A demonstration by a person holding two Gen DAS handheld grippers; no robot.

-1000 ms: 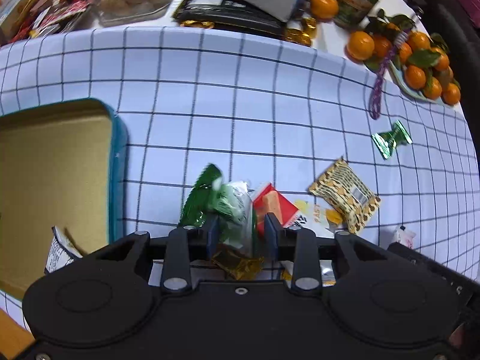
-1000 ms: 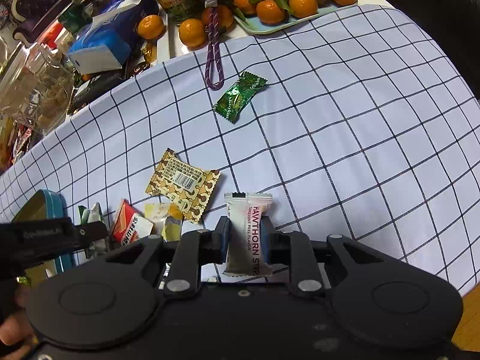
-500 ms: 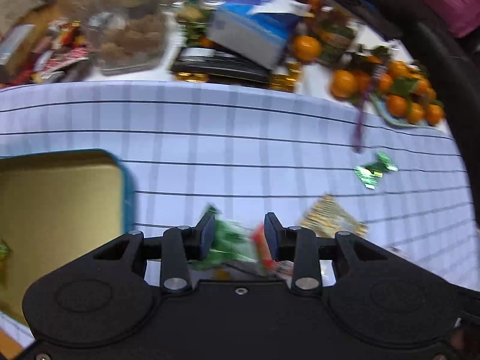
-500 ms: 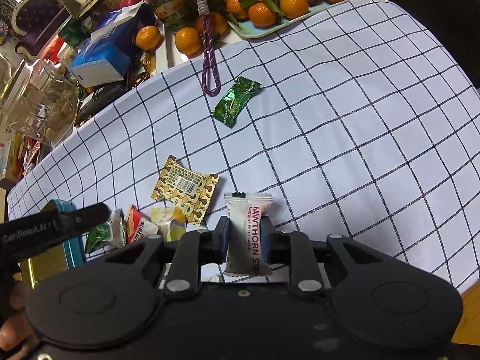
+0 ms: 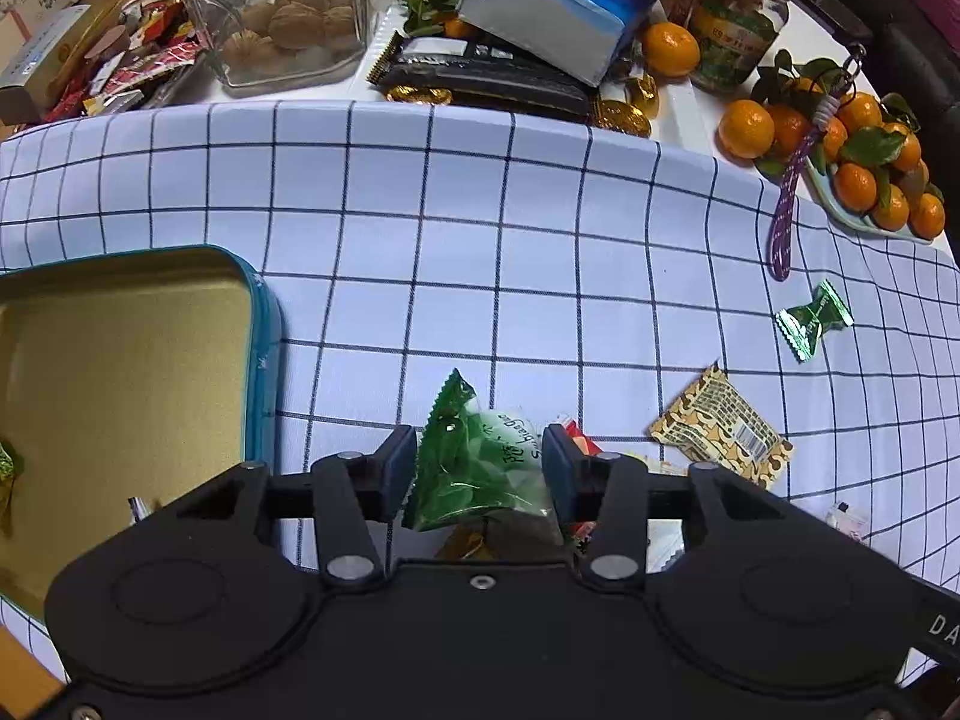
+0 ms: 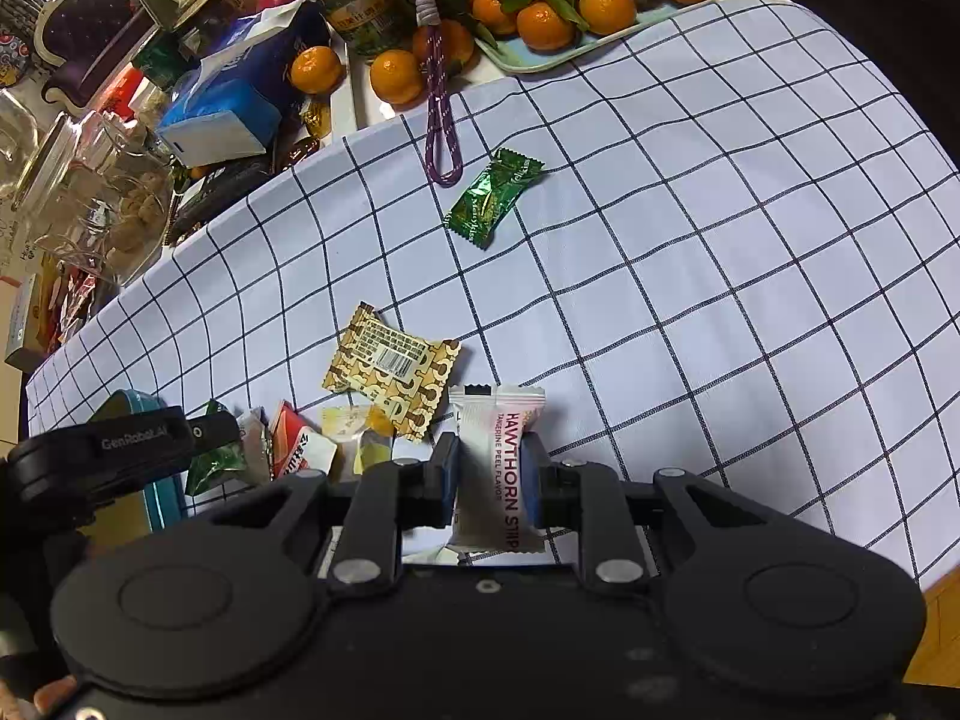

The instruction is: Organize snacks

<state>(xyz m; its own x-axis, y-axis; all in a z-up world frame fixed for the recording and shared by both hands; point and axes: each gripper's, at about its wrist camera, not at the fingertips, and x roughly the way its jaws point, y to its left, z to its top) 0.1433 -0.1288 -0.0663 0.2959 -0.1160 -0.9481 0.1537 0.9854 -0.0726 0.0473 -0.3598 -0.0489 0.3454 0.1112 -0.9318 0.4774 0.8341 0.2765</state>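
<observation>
As seen through the left wrist camera, the left gripper (image 5: 478, 468) is clenched on a green snack packet (image 5: 477, 467), its two pads pressing the wrapper's sides above the checked tablecloth (image 5: 456, 240). At nine o'clock from the packet lies an open teal tin (image 5: 263, 372) with a gold interior; a wrapper edge shows at its left margin. At three o'clock rests a gold patterned packet (image 5: 723, 435), and toward two o'clock, well apart, a green foil candy (image 5: 814, 320). A red packet (image 5: 577, 439) peeks out just beside the right pad. At twelve o'clock, beyond the cloth, stand a tissue pack (image 5: 558, 6) and a clear container of walnuts (image 5: 288, 18); a plate of tangerines (image 5: 864, 180) sits at one o'clock.

Through the right wrist camera, the right gripper (image 6: 491, 471) is clenched on a white hawthorn strip (image 6: 498, 468), held upright between the pads. The gold patterned packet (image 6: 393, 366) lies just beyond at eleven o'clock, the green foil candy (image 6: 495, 195) at twelve o'clock. At nine o'clock the left gripper (image 6: 225, 450) holds the green snack packet (image 6: 216, 461) beside the teal tin (image 6: 159, 501), with the red packet (image 6: 294, 447) and a yellow wrapper (image 6: 357, 429) between the two tools.
</observation>
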